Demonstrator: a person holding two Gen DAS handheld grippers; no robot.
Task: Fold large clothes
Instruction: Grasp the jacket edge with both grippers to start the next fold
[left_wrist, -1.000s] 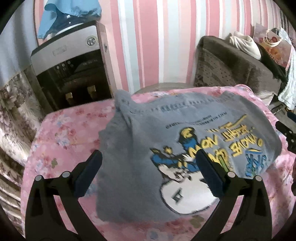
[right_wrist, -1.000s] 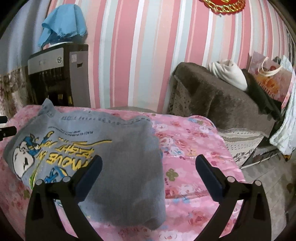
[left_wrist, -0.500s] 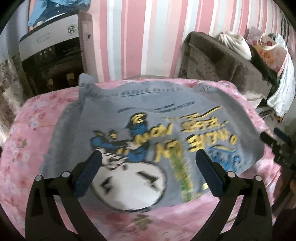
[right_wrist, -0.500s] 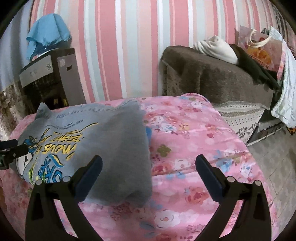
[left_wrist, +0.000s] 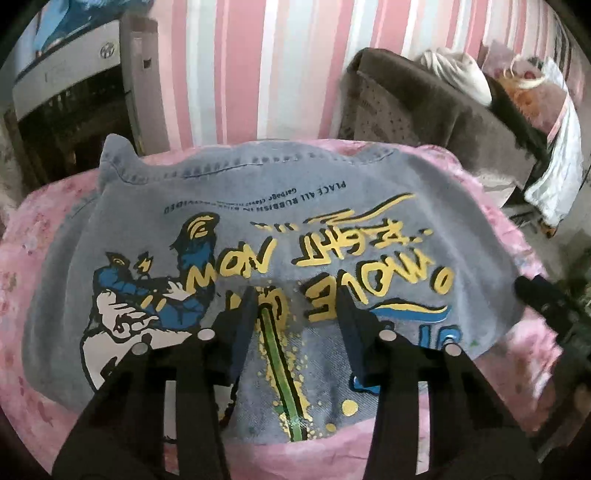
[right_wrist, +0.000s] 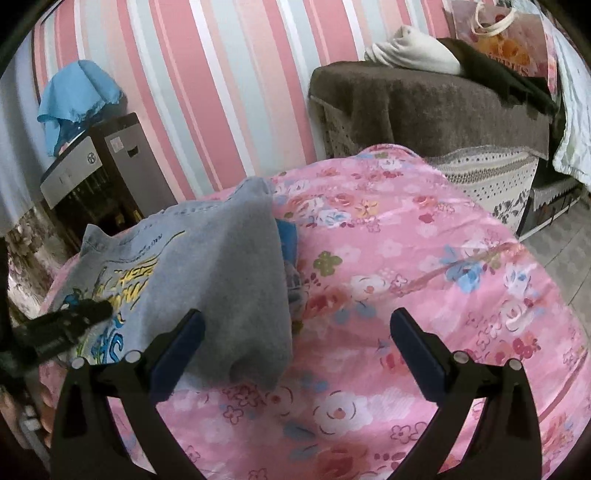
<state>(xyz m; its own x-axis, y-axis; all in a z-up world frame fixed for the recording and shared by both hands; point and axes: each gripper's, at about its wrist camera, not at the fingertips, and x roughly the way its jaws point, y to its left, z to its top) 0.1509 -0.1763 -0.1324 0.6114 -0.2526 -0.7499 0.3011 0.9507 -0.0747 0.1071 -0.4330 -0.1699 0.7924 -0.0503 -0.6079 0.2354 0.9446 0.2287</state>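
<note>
Grey sweatshirt (left_wrist: 258, 236), folded and printed with a cartoon figure and yellow lettering, lies on the left part of a surface draped in a pink floral cover (right_wrist: 424, 266); what lies beneath the cover I cannot tell. At far left a dark cabinet with a silver top (right_wrist: 85, 173) stands against the pink striped wall (right_wrist: 221, 92), with a blue cloth (right_wrist: 77, 92) on it. My left gripper (left_wrist: 295, 314) hangs low over the sweatshirt's printed middle, its two fingers drawn partway together with a clear gap between them and nothing pinched; I cannot tell whether the tips touch the fabric. Moving right, the sweatshirt's plain folded edge rises in a soft hump, and a bit of blue shows beside it. My right gripper (right_wrist: 295, 339) is spread wide, holding nothing; its left finger sits at that folded edge and its right finger is over bare cover. At far right a brown-covered piece of furniture (right_wrist: 424, 107) carries a white bundle (right_wrist: 413, 55).
</note>
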